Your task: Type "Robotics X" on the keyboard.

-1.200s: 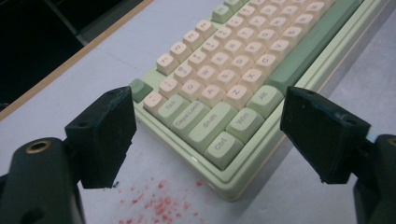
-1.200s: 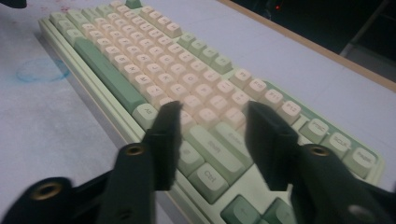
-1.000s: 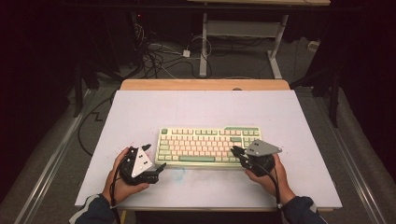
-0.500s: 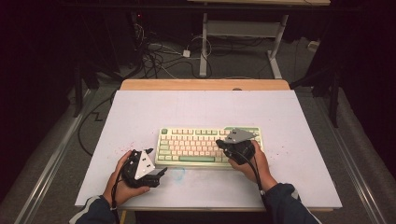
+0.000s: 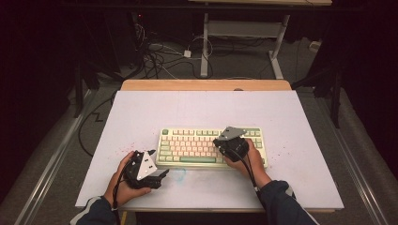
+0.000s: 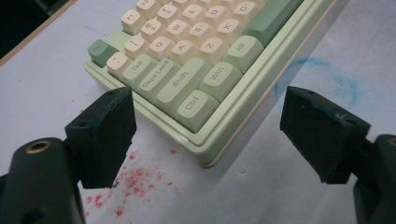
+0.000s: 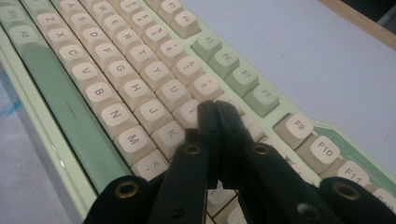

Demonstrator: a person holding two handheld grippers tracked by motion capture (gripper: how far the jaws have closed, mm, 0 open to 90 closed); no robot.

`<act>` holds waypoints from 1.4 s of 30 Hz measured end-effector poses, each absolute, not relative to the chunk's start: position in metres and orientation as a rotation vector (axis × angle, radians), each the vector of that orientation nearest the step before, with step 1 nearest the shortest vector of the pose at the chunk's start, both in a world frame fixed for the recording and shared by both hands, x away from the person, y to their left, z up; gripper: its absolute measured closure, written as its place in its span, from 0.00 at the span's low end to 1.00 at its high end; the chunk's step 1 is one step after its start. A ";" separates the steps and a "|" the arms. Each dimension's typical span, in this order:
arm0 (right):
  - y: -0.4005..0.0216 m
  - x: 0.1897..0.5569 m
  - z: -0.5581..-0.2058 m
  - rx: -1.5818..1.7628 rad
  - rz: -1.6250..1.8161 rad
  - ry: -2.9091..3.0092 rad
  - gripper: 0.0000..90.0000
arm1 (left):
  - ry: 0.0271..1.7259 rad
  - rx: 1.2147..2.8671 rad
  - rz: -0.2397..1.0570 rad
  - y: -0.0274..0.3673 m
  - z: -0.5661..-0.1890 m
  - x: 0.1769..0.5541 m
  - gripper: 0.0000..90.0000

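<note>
Just keyboard (image 5: 197,146) on table (image 5: 141,112)

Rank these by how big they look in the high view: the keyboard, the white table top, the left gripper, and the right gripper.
1. White table top, by far the largest.
2. Keyboard.
3. Left gripper and right gripper: they look about alike, each partly hidden by the hand that holds it, so I would not rank one above the other.
</note>
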State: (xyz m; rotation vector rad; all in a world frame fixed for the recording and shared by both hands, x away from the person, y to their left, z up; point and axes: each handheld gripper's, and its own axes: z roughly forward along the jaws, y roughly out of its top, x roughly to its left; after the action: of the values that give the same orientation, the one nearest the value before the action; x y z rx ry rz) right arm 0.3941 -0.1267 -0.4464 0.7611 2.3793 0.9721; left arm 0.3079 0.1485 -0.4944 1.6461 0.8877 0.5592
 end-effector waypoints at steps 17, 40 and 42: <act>-0.123 0.401 -0.453 0.774 0.932 2.404 1.00 | 0.889 1.657 0.549 0.149 -0.496 0.307 0.19; -0.149 0.378 -0.435 0.714 1.147 2.267 0.66 | 0.900 1.653 0.561 0.151 -0.494 0.307 0.20; -0.152 0.373 -0.433 0.703 1.176 2.233 0.60 | 0.909 1.646 0.563 0.151 -0.493 0.307 0.21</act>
State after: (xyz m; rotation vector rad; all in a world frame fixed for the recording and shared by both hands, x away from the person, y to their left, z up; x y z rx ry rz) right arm 0.3730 -0.1516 -0.4328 0.7029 2.2326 1.1764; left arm 0.3074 0.1512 -0.4934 1.6459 0.9092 0.5629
